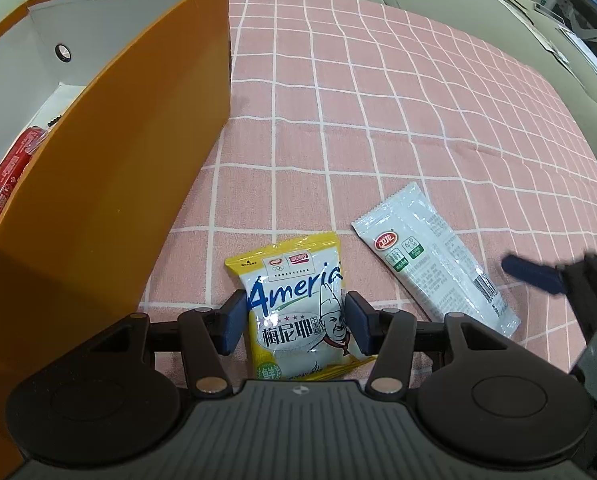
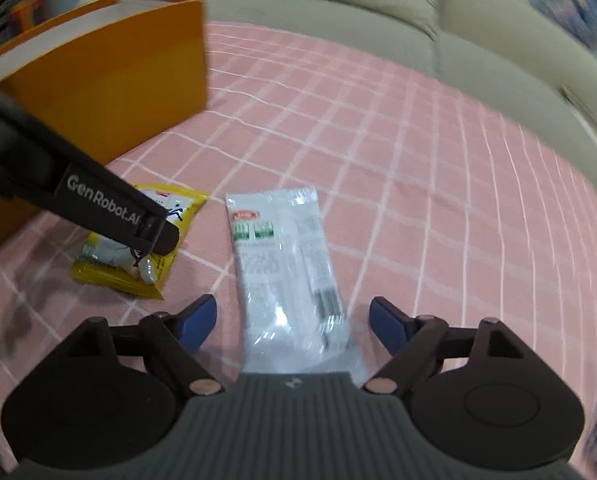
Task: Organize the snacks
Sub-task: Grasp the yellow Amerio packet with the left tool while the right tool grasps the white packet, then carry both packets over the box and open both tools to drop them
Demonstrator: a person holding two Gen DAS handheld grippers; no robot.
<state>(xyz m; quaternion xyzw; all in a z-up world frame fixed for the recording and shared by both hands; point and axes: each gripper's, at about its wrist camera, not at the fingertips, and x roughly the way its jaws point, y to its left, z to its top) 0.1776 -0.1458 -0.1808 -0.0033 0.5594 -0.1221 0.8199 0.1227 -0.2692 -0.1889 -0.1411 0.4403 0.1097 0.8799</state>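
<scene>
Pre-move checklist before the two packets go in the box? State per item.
1. Left gripper on the yellow snack packet: ok, pads against both sides of it.
2. Right gripper around the white snack packet: not ok, jaws wide, pads clear of the wrapper.
3. White packet centred between the right fingers: ok, it lies in the gap.
4. Orange box open on top: ok, white interior shows.
5. Room in the box: cannot tell, only a red packet and part of the floor show.
6. Yellow packet lifted off the pink checked cloth: cannot tell.
</scene>
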